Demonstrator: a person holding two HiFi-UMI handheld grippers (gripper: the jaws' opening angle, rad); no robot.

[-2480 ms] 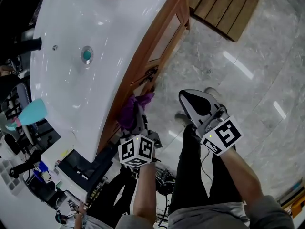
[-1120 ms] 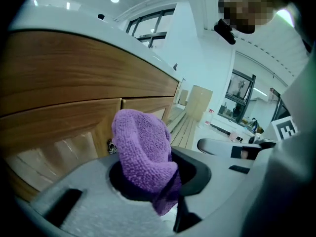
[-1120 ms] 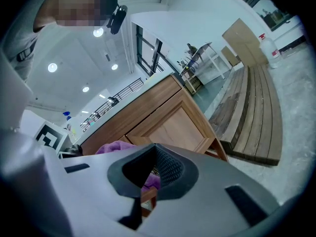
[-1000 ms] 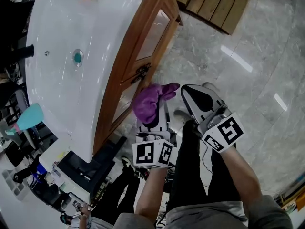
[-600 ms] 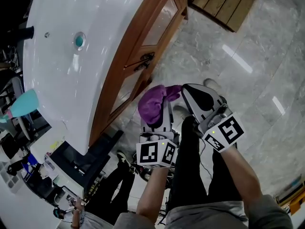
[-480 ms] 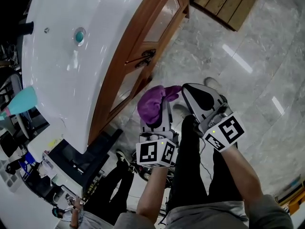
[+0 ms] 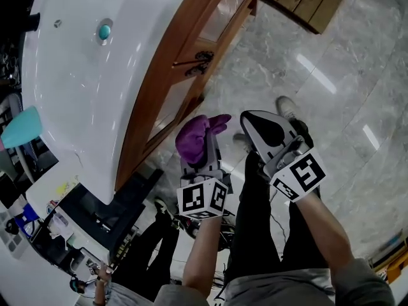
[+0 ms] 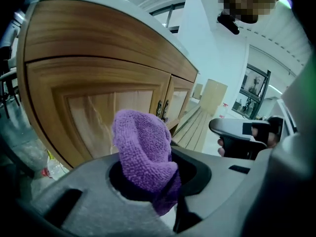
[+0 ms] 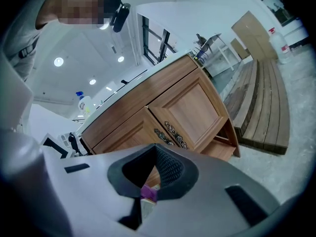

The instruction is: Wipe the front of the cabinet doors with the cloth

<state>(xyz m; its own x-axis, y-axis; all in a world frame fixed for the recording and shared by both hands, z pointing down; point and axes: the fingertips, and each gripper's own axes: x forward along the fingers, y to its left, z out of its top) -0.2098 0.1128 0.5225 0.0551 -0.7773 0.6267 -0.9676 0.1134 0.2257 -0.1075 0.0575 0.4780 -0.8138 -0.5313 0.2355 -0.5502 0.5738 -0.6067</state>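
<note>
My left gripper is shut on a bunched purple cloth, which sticks up from the jaws. It hangs just off the wooden cabinet doors, a little short of the nearer door, and the cloth is not touching the wood. The two doors meet at dark ornate handles. My right gripper floats to the right of the cloth, shut and holding nothing. In its own view its jaws meet in front of the doors.
A white curved sink top with a teal drain overhangs the cabinet. A slatted wooden platform lies on the glossy marble floor beyond the doors. The person's black-trousered legs and shoe are below the grippers. Clutter crowds the lower left.
The left gripper with the cloth has drawn back from the cabinet door, then drifted slightly left. The right gripper has stayed in place, shut.
</note>
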